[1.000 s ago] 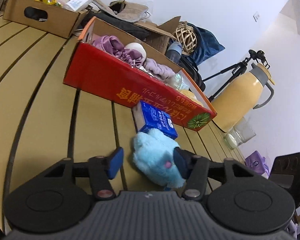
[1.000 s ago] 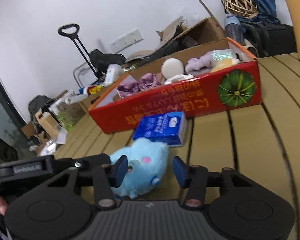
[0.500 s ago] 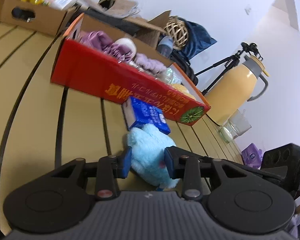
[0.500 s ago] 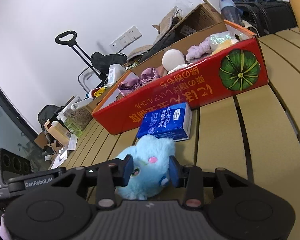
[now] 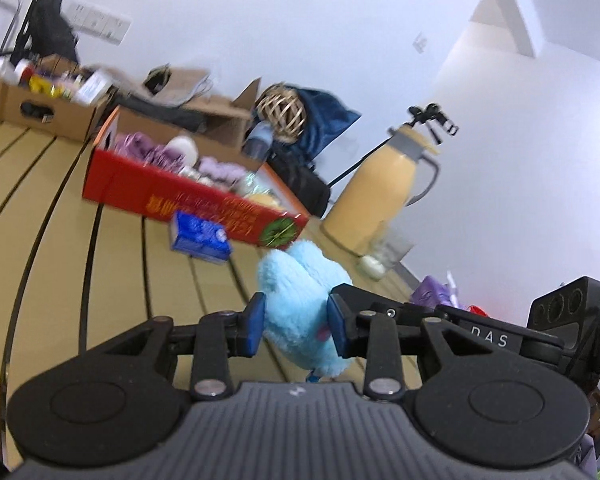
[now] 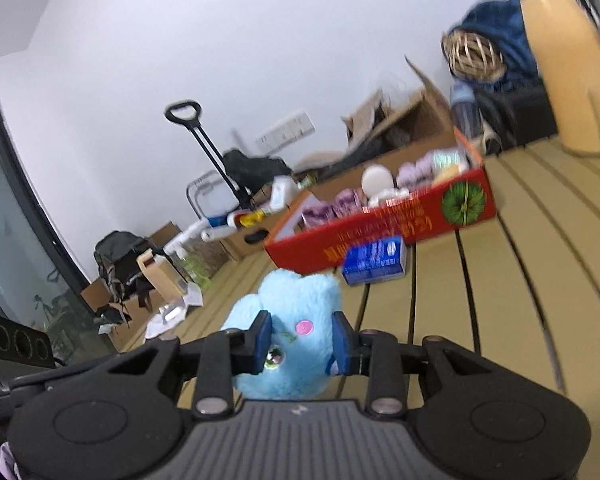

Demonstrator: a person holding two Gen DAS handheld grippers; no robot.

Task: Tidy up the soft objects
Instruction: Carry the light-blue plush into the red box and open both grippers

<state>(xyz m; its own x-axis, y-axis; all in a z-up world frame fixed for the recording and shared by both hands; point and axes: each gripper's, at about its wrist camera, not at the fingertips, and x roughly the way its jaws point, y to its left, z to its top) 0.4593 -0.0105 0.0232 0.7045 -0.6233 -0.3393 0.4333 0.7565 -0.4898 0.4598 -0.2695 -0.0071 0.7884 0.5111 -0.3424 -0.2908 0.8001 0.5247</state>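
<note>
Slatted table (image 5: 112, 280): both grippers, left gripper (image 5: 296, 322) and right gripper (image 6: 302, 342), clamp the blue plush (image 6: 288, 300), lifted; red box (image 6: 384, 226) ahead already holds soft items; plush remains.

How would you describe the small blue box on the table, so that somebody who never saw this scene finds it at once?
Find the long red cardboard box full of soft things on the slatted wooden table. Directly in front of its printed side lies a small blue box, flat on the slats. It is the only hard-edged blue thing with white print; the fluffy light-blue plush toy nearby is soft and rounded.
</note>
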